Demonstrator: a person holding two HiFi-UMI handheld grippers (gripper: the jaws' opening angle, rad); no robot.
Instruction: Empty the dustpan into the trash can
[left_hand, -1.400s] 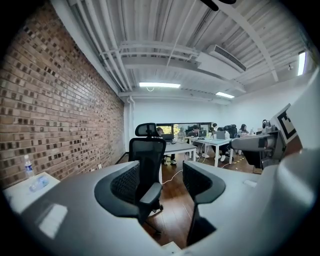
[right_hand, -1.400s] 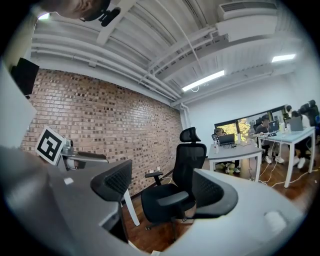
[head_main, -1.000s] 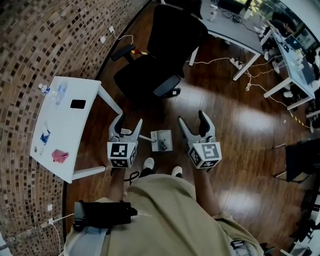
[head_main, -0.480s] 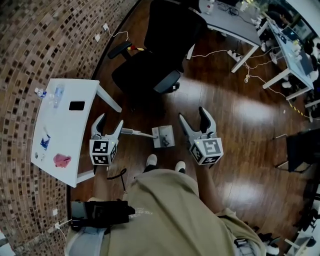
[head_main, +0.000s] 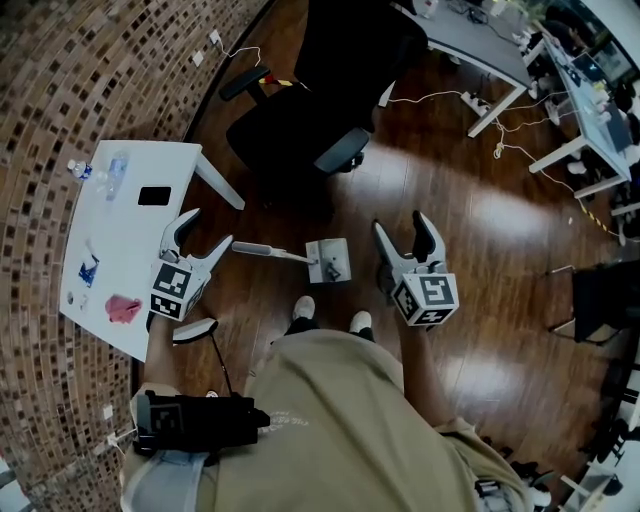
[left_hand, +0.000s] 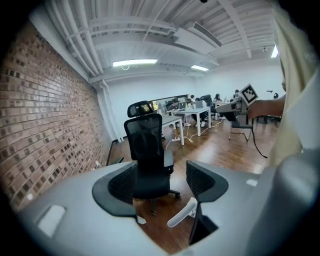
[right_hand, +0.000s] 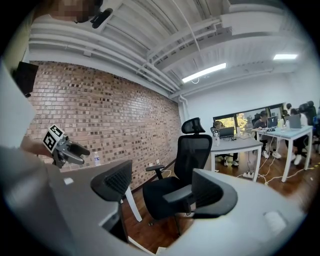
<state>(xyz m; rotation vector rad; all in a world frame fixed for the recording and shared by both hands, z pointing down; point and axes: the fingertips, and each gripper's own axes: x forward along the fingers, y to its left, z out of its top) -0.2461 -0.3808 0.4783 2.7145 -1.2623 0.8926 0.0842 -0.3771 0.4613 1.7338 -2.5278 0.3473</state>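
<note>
The dustpan (head_main: 328, 260) — a small grey square pan with dark scraps in it and a long pale handle (head_main: 262, 251) — lies on the dark wooden floor (head_main: 480, 250) between my two grippers, just ahead of my white shoes (head_main: 298, 306); it seems to lie where it lay. What has changed is my left gripper (head_main: 210, 228): a second ago it was close by the handle's end, and it has swung out to my left, toward the white table (head_main: 120, 230); its jaws have just been opening and now stand middling wide with nothing between the pads; the handle's end lies just beyond and below their tips, untouched. My right gripper (head_main: 401, 224) hangs just right of the pan; its jaws are partly apart and empty — only the black office chair (right_hand: 182, 170) shows past them. So I judge the pan is not in hand; no trash can shows in any view, and the emptying has yet to begin.
</note>
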